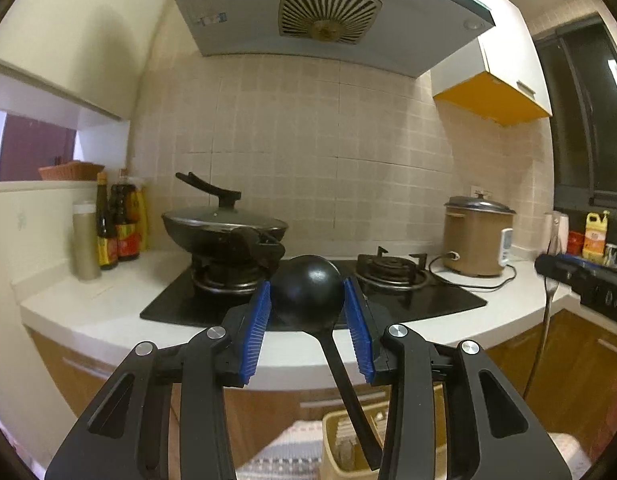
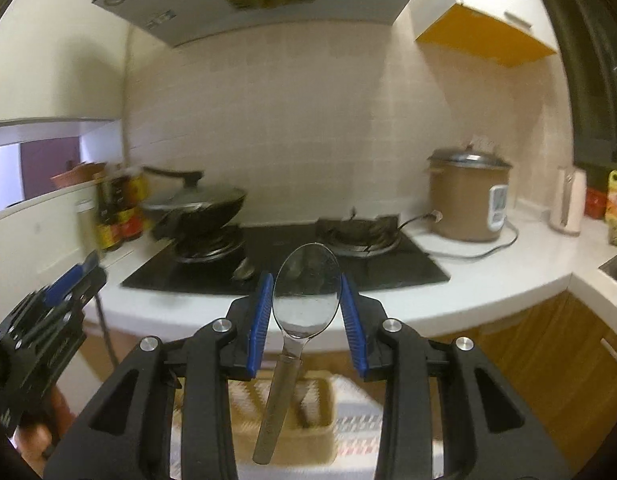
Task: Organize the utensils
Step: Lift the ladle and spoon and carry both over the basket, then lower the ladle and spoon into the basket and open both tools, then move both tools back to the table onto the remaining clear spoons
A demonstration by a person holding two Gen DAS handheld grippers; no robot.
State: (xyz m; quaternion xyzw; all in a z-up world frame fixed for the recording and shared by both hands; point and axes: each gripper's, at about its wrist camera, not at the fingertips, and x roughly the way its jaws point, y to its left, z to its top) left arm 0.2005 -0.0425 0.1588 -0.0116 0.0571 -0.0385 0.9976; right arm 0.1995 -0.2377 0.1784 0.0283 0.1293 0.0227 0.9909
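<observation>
Risk: both utensils are pinched by the bowl only, handles hanging free, so either could pivot or slip out and miss the yellow utensil holder (image 1: pixel 350 436) below.

Left gripper (image 1: pixel 307 295): blue pads clamp the black ladle (image 1: pixel 307 292) at its bowl, handle slanting down toward the holder.

Right gripper (image 2: pixel 307 298): narrow, closed on the steel spoon (image 2: pixel 307 290) at its bowl, handle dangling over the holder (image 2: pixel 284 420).

black ladle (image 1: pixel 306 292), silver spoon (image 2: pixel 306 292), blue gripper pads (image 1: pixel 257 316), beige basket (image 1: pixel 348 444), white countertop (image 1: pixel 88 308).
</observation>
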